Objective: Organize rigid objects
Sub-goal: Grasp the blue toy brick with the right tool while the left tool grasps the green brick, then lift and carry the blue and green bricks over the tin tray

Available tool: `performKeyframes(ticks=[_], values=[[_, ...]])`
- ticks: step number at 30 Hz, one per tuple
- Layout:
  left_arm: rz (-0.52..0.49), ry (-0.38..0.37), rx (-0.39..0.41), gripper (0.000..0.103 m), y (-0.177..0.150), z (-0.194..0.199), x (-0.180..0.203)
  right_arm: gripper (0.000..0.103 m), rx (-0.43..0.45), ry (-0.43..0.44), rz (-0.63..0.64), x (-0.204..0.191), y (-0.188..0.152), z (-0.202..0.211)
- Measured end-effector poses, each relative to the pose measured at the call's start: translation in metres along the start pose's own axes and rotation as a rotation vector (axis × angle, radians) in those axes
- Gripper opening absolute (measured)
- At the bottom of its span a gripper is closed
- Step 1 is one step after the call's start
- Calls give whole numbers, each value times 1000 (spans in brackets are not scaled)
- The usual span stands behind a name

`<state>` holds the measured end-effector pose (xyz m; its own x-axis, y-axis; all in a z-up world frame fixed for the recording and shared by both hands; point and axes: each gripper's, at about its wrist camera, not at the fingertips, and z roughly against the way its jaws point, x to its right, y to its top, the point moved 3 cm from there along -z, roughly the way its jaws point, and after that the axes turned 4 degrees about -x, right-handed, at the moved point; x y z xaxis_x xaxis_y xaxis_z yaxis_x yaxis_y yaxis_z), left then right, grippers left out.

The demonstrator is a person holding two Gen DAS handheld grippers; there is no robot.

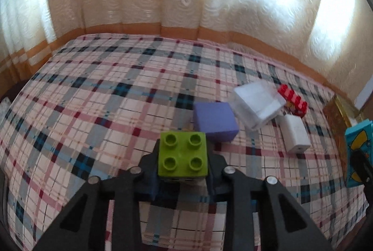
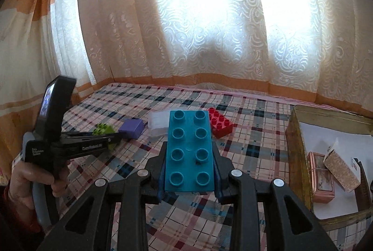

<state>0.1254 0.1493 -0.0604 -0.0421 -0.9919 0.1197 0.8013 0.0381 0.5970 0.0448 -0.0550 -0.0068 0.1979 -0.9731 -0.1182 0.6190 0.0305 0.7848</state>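
In the left wrist view, the green brick point(image 1: 182, 154) is pinched between the pads of the left gripper point(image 1: 183, 157), on the plaid cloth point(image 1: 93, 99), the purple block point(image 1: 215, 121) just beyond. A straight lift is advised.

In the right wrist view, the teal brick point(image 2: 189, 150) is clamped in the right gripper point(image 2: 189, 171); the box point(image 2: 300, 157) lies to its right, so level carrying is advised.

1. We see the left gripper point(image 1: 183, 157) w/ matte black plastic fingers, angular, w/ triangular cut-outs & round silver pins at the pivots.
2. Right gripper point(image 2: 190, 157): same black build, four silver pins, blue pads inside the tips.
3. From the right wrist cam, left unit has small white lettering, grey handle, small lit screen on top.
4. Hand point(image 2: 22, 183) shows a dark red sleeve.
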Motion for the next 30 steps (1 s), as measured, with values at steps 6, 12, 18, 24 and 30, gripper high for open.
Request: performKeyframes(ticks=[6, 12, 18, 24, 30], values=[[70, 21, 149, 30, 0, 29, -8, 34, 41, -17, -27, 11, 5, 7], [68, 63, 272, 30, 0, 49, 4, 34, 84, -47, -36, 20, 9, 15], [41, -31, 360, 30, -1, 68, 19, 34, 124, -68, -30, 22, 12, 23], [37, -100, 421, 30, -4, 82, 30, 34, 176, -106, 3, 19, 15, 34], [34, -115, 440, 30, -8, 85, 39, 34, 216, -113, -11, 22, 18, 44]])
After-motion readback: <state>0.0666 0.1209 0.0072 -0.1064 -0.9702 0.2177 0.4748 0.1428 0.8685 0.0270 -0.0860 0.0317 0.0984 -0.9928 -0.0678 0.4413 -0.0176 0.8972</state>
